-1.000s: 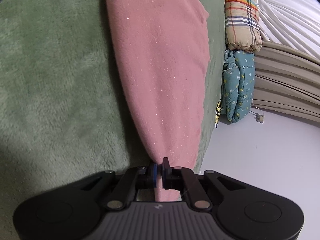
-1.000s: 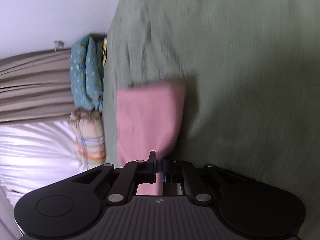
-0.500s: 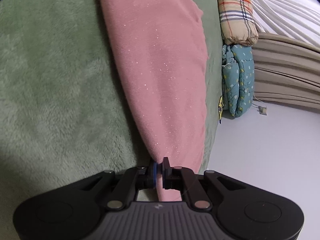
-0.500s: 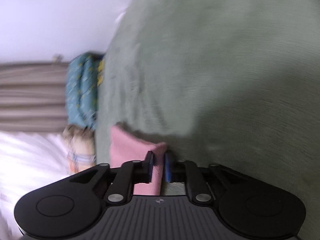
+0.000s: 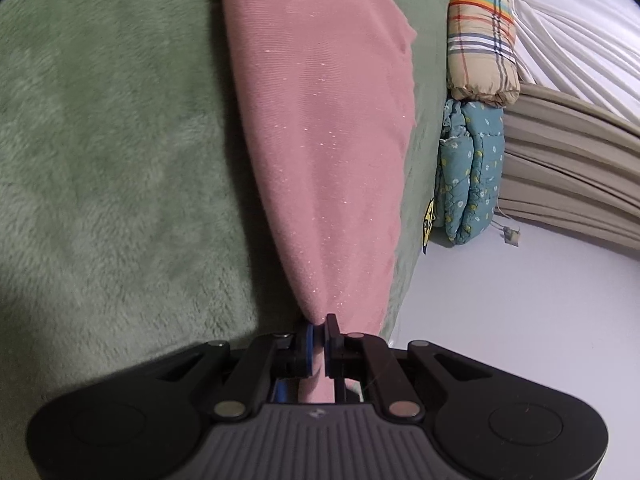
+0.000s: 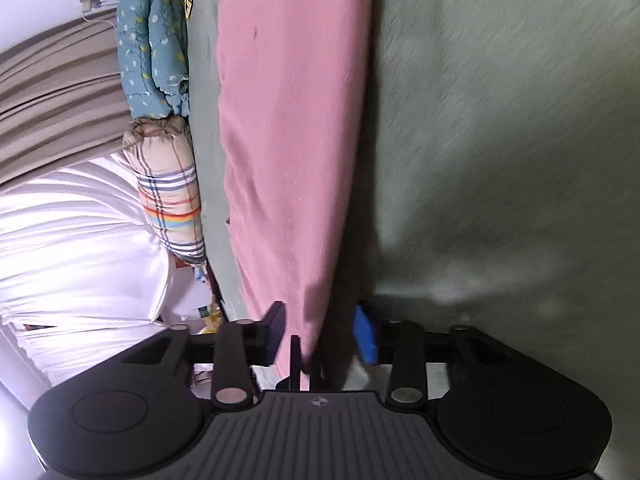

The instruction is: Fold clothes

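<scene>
The pink cloth [image 5: 320, 128] is clamped by the left gripper [image 5: 320, 334], stretching ahead. The right gripper [image 6: 320, 330] is spread wide, cloth lying loose between its pads

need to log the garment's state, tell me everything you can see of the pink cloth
The pink cloth is a plain, soft-looking knit with fine pale flecks, lying as a long folded strip on the green fleece blanket. One end is pinched in the shut left gripper, which pulls it into a narrow point. Its other end lies between the pads of the right gripper, whose jaws stand open without pressing it. It lies fairly flat, with few wrinkles.
</scene>
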Tool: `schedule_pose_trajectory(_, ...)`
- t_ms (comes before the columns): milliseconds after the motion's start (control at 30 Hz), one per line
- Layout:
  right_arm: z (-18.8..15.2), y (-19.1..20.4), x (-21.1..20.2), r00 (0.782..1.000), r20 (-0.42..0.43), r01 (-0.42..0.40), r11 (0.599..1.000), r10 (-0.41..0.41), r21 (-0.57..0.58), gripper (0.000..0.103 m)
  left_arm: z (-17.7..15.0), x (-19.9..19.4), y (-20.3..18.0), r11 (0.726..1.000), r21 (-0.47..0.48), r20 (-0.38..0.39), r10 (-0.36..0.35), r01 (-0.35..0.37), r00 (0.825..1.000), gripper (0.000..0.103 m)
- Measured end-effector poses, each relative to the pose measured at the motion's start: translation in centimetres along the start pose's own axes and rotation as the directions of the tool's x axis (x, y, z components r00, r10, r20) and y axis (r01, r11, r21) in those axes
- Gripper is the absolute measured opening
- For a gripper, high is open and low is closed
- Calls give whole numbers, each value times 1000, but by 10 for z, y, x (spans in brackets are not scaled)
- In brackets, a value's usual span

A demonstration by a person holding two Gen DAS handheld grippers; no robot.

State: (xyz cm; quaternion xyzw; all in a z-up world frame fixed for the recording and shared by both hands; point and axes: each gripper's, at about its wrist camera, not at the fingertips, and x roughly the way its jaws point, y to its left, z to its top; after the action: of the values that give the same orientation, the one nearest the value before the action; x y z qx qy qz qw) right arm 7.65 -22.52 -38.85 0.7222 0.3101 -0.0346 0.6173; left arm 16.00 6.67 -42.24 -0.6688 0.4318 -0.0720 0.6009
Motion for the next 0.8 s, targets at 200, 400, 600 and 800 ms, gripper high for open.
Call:
schedule_pose_trajectory(200,0,-4,-5,1000,11,-11,1000,11,22,4,4,-7,8,999,-39,53,4,-2,999,8)
schedule_pose_trajectory(400,4,-4,-3,999,3,-35,998,35,45,4,23,-38,-7,999,44,203,11,-20,979,6)
schedule_pose_trajectory(600,8,0,5,999,5,-47,998,47,37,4,60,-85,7,1000,-21,346,19,-12,938,5)
schedule_pose_trajectory(800,10,-2,8,999,9,-34,999,34,33,4,79,-110,24,998,-66,397,15,12,918,5)
